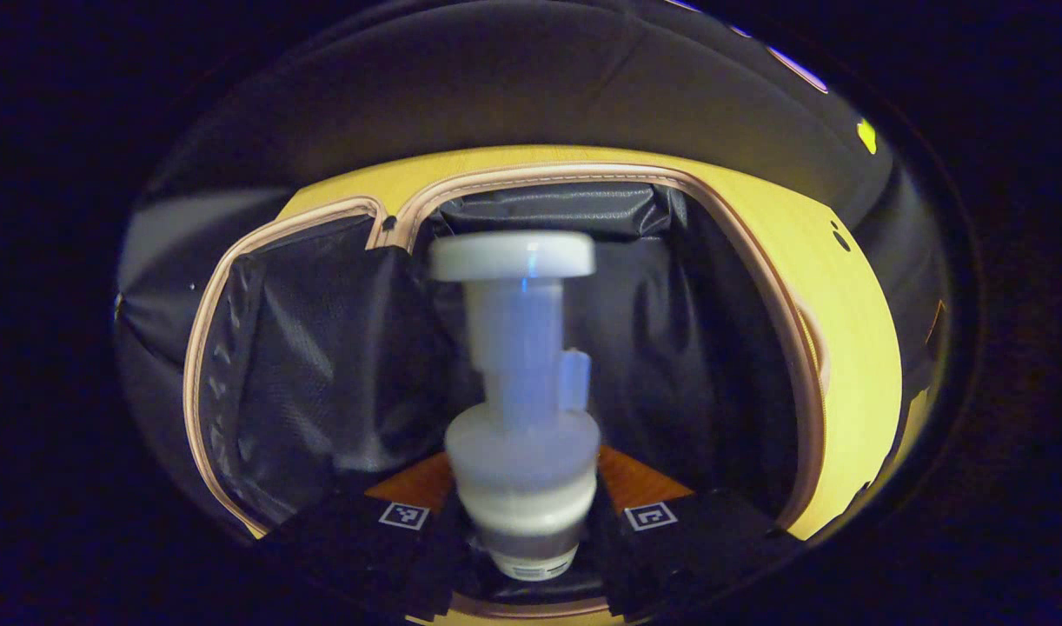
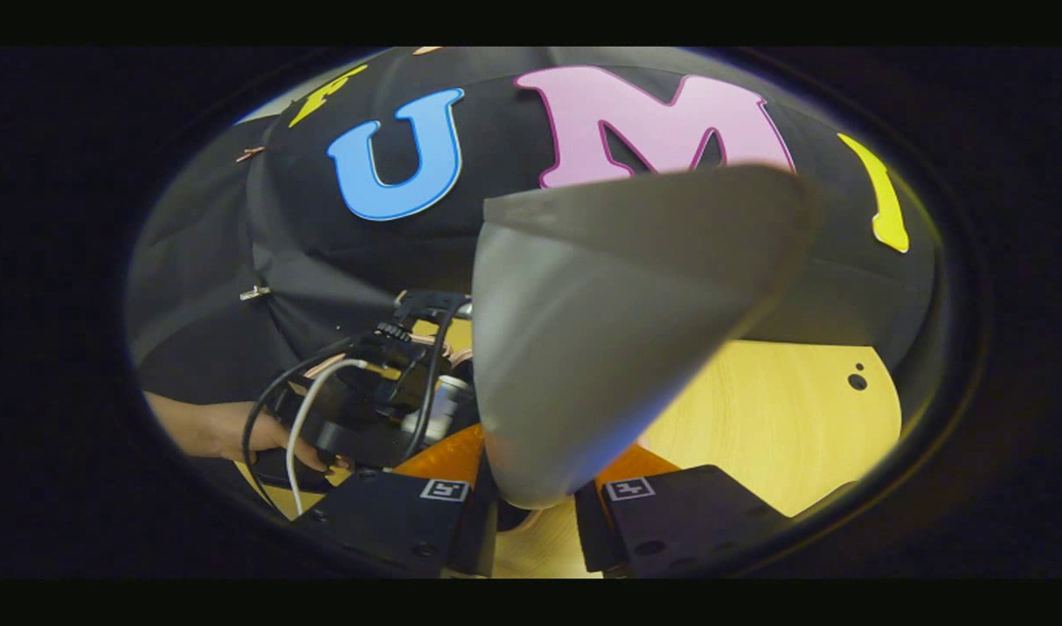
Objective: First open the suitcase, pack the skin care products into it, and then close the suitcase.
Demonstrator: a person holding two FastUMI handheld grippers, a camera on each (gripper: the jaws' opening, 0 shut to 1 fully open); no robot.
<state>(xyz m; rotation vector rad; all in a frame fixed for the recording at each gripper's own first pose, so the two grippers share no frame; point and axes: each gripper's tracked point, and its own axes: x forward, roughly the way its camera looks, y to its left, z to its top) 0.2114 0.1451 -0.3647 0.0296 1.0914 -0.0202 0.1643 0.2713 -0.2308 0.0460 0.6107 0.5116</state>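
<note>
Between the fingers of my left gripper (image 1: 527, 530) sits a pale pump bottle (image 1: 522, 391), pinched at its lower body, both fingers pressed against it, the flat pump head pointing away from me over the open suitcase (image 1: 852, 348). Beyond the bottle I see the dark lining (image 1: 322, 374) of the case interior, pink zipper piping running round the yellow rim. The bottle looks blurred, so I judge it is in motion and not yet set down. My right gripper (image 2: 531, 513) has its fingers closed against the grey suitcase lid (image 2: 600, 330), which rises as a big tilted flap from between them; in the right gripper view the other gripper (image 2: 383, 409) with its cables, and the hand (image 2: 218, 430) holding it, work just beside that flap, over the wooden tabletop (image 2: 783, 417). Risks as I read them: the grip on the bottle is low and narrow on a rounded body, so it could pivot or slip out and tip over when released into the soft lining. If the lid slides out of the right fingers, it could drop onto the left gripper or the bottle. The cables hang close to the lid edge and might snag.
</note>
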